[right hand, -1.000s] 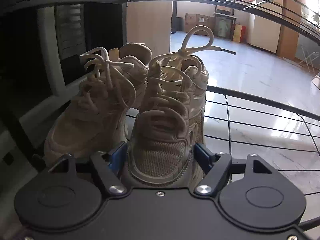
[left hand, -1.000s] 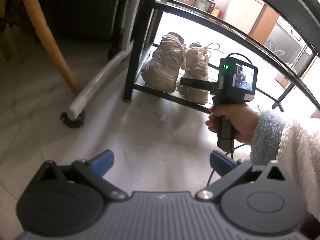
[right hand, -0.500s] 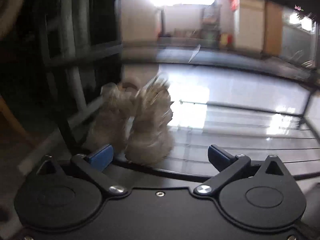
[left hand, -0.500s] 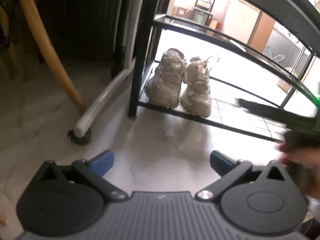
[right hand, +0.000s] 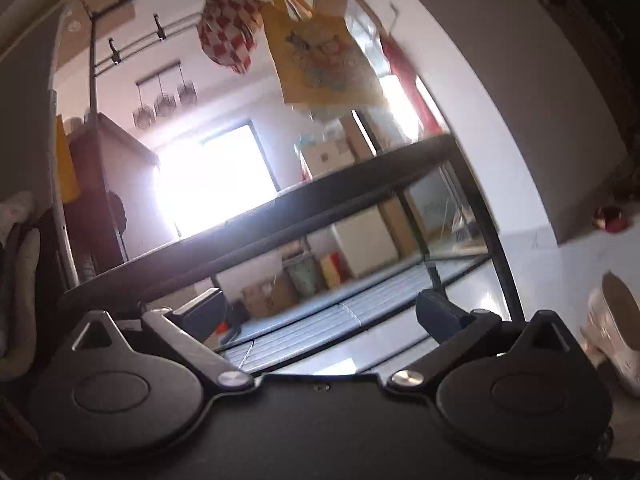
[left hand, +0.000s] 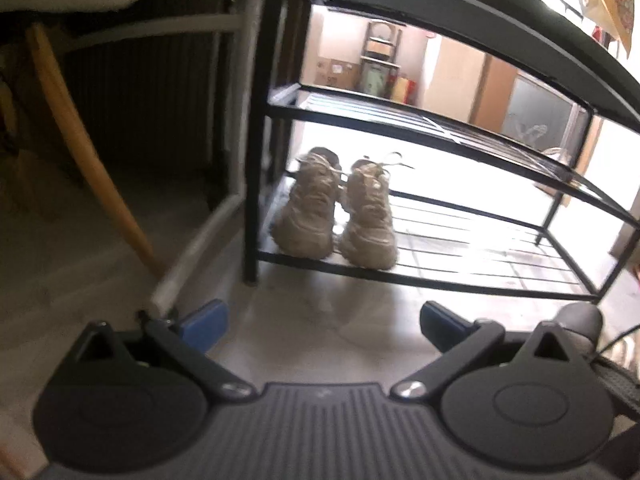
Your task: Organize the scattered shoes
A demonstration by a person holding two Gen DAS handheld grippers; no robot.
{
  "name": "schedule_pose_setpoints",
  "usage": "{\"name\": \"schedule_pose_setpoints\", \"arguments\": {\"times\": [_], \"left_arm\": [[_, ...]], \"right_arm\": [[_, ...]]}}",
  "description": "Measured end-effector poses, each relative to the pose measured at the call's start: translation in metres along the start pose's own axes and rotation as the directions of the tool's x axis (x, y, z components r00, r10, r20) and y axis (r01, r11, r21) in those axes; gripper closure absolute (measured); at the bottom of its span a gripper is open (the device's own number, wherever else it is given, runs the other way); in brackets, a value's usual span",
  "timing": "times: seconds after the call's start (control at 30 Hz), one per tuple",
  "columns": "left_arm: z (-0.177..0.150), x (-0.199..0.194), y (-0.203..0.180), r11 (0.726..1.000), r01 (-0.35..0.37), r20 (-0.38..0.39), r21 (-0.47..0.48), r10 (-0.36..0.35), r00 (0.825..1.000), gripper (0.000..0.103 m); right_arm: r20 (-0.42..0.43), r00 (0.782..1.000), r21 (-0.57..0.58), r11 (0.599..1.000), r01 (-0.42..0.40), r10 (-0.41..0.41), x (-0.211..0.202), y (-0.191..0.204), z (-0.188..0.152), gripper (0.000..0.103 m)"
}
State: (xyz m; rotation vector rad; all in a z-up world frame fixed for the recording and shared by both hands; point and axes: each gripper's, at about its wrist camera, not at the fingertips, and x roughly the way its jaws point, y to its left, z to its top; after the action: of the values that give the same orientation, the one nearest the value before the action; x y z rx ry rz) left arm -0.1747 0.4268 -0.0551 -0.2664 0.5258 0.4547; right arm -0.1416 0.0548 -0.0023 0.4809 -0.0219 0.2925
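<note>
Your right gripper (right hand: 320, 316) had let go of the beige lace-up sneakers (left hand: 336, 212) and swung away, empty with its jaws wide. They stood paired on the black wire shoe rack (left hand: 460, 276), ahead of your empty, wide-open left gripper (left hand: 320, 324). A pale shoe (right hand: 616, 320) lay to its right; you needed to approach that one squarely.

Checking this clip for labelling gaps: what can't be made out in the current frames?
- Right wrist view: pale shoe on the floor is motion-blurred and cut by the right edge; its type is unclear.
- Left wrist view: a dark rounded object sits partly behind the left gripper; unidentifiable.
- Left wrist view: the far ends of the shoe rack shelves wash out in window glare.
- Right wrist view: the beige sneakers are out of frame.
</note>
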Motion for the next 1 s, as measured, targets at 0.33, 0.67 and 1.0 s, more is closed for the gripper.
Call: {"name": "schedule_pose_setpoints", "arguments": {"times": [0.33, 0.67, 1.0], "left_arm": [[0.007, -0.03, 0.004, 0.992, -0.054, 0.088, -0.113, 0.064, 0.994, 0.001], [0.004, -0.049, -0.077, 0.989, 0.072, 0.115, 0.131, -0.088, 0.989, 0.001], [0.006, -0.02, -0.193, 0.914, 0.35, 0.023, 0.207, -0.362, 0.932, 0.001]], "right_arm": [[-0.004, 0.997, 0.237, 0.969, -0.071, 0.075, -0.024, -0.058, 0.095, 0.0], [-0.081, 0.983, 0.188, 0.966, 0.178, -0.165, -0.066, -0.104, 0.022, 0.0], [-0.087, 0.981, 0.283, 0.94, 0.189, -0.171, -0.05, -0.121, 0.01, 0.0]]}}
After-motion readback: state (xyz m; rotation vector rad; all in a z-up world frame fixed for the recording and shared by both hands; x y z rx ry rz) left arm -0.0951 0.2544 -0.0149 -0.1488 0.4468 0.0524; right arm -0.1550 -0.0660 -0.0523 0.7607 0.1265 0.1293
